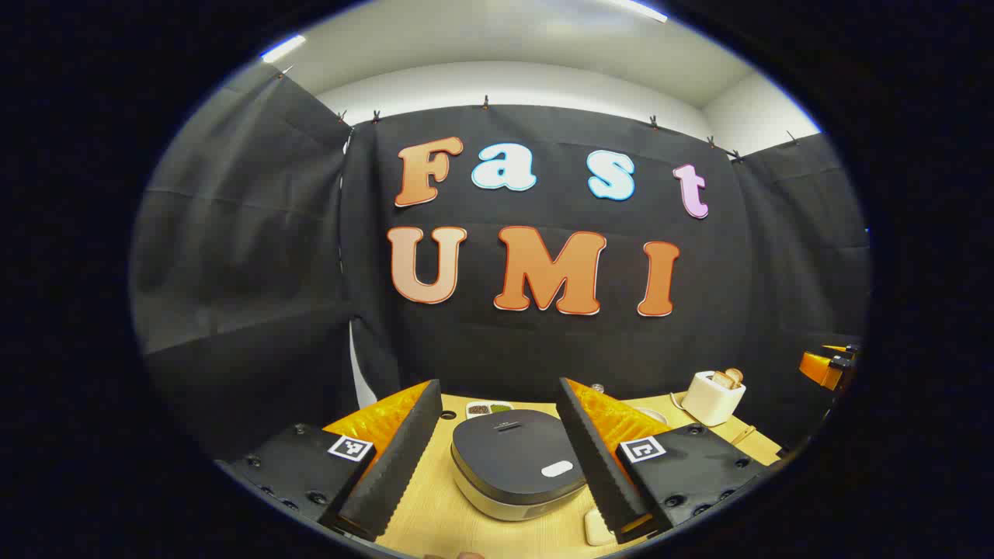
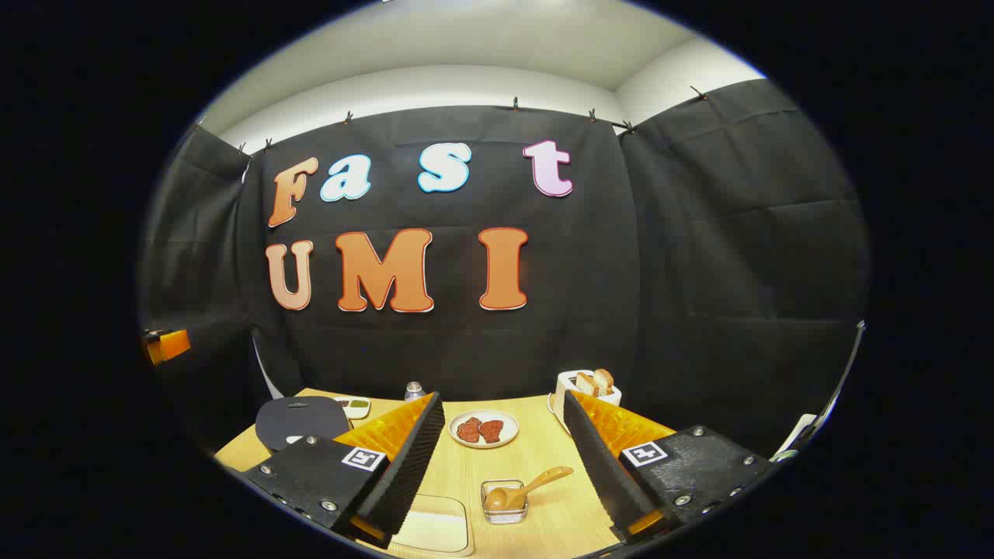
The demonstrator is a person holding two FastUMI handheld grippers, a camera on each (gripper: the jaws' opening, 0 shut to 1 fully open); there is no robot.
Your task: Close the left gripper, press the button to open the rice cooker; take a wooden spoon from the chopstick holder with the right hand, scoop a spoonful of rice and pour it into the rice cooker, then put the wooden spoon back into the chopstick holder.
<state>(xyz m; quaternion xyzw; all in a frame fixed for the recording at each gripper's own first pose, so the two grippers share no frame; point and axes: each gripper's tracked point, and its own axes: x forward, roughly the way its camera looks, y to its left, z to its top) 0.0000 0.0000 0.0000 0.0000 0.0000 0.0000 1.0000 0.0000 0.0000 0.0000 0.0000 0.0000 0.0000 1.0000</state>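
Note:
The rice cooker [image 1: 516, 462] stands on the wooden table with its dark lid down and a white button [image 1: 557, 468] near the lid's front. My left gripper [image 1: 497, 396] hovers open above it, one finger on each side of the cooker. In the right gripper view the cooker [image 2: 301, 419] is at the far left. A wooden spoon [image 2: 536, 481] rests with its bowl in a small glass holder [image 2: 505, 503], handle pointing up and right. My right gripper [image 2: 503, 400] is open above and before the holder, holding nothing.
A plate of red meat [image 2: 484, 428] sits mid-table, a white toaster with bread [image 2: 586, 388] behind it. A pale rectangular tray [image 2: 435, 528] lies near the front edge. A small divided dish [image 1: 489, 407] and a small bottle [image 2: 414, 390] stand behind the cooker.

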